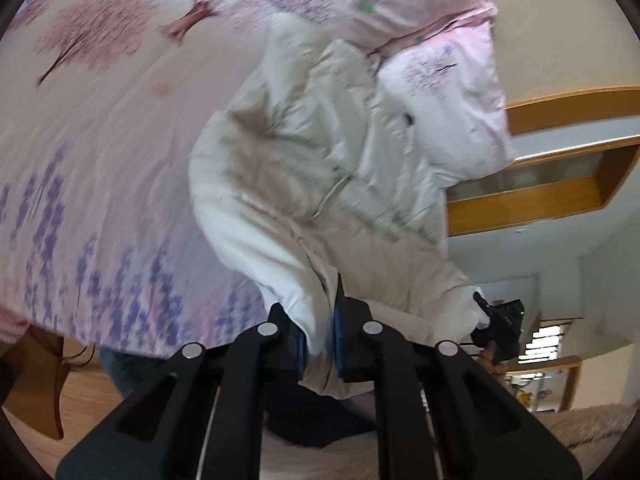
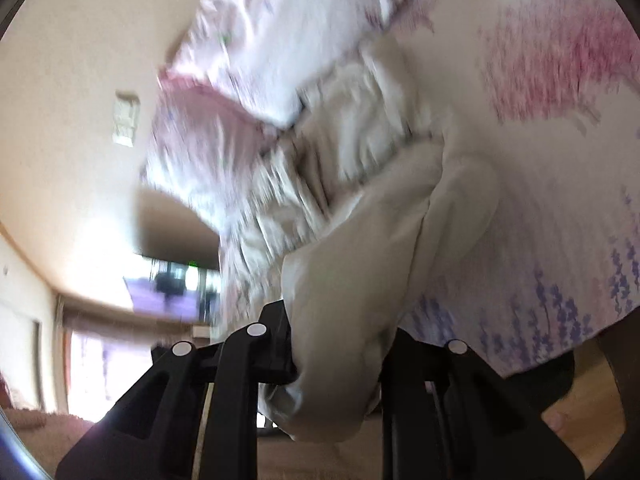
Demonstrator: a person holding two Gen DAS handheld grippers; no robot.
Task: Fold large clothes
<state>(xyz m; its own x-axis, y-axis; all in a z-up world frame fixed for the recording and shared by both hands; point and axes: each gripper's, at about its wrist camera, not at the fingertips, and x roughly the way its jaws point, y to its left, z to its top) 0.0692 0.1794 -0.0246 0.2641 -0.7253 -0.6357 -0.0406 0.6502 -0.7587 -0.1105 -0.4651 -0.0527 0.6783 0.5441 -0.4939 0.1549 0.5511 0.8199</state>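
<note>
A large cream-white padded garment [image 1: 304, 168] lies bunched on a bed, its near edge lifted off the cover. My left gripper [image 1: 320, 344] is shut on a fold of that edge, white cloth squeezed between the blue pads. Further right along the same garment the other gripper [image 1: 498, 334] holds a corner, small and dark. In the right wrist view, which is blurred, my right gripper [image 2: 336, 364] is shut on a thick wad of the white garment [image 2: 360, 184]; the cloth hides its right fingertip.
A pink bedcover [image 1: 100, 120] with purple flowers and brown trees spreads under the garment, also seen as the bedcover [image 2: 560, 200]. Pink pillows [image 1: 448, 92] lie behind. A wooden shelf [image 1: 560, 184] hangs on the wall. Wooden floor [image 1: 88, 400] shows below the bed's edge.
</note>
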